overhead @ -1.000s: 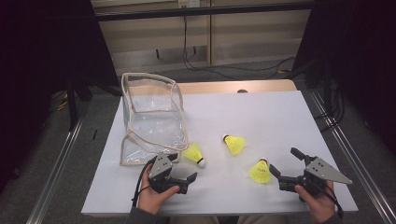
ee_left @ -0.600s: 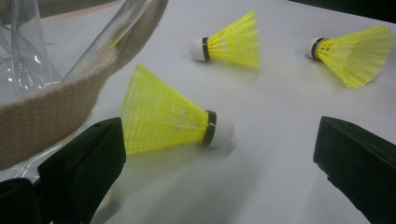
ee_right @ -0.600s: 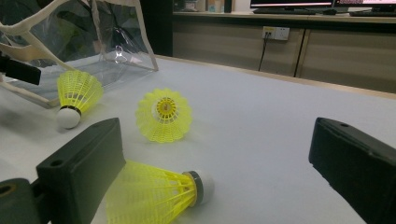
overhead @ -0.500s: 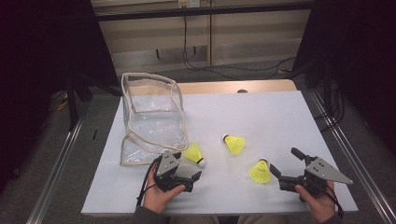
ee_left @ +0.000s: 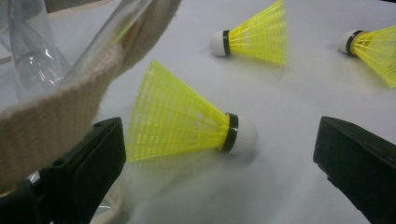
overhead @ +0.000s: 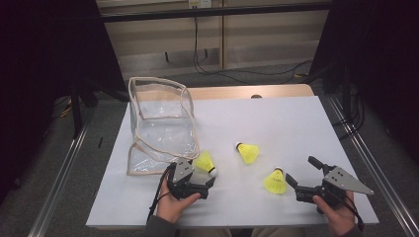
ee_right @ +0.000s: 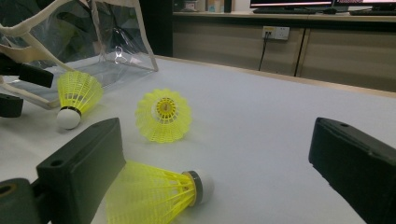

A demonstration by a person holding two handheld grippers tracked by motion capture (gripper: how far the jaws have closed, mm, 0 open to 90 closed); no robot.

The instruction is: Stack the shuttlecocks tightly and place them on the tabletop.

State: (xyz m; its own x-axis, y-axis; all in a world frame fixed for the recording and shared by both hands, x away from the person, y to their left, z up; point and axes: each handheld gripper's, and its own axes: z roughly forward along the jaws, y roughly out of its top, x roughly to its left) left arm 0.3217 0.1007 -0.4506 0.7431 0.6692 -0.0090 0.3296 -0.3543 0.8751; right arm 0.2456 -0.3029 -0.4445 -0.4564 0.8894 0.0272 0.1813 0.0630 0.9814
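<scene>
High view: three yellow shuttlecocks lie on the white table [overhead: 296,123] to the right of a clear pouch [overhead: 160,123] with cream trim, which serves as the landmark here. The nearest shuttlecock [overhead: 205,162] rests just beside the pouch's front right corner, cork pointing away from it, and the left gripper [overhead: 197,185] sits right at it with its jaws spread, one at the skirt and one past the cork; in the left gripper view that shuttlecock [ee_left: 187,123] lies between the jaws and nothing is pinched yet. The middle shuttlecock [overhead: 248,152] lies farther right of the pouch, and the far shuttlecock [overhead: 274,181] farther still, close in front of the right gripper [overhead: 301,177], whose jaws are also spread and empty. The step in hand looks like the approach to a first grasp, likely for loading the pouch. Next, the left jaws should close gently across the skirt near the cork, since the mesh will crush easily. No brand, label or writing can be read on anything.
</scene>
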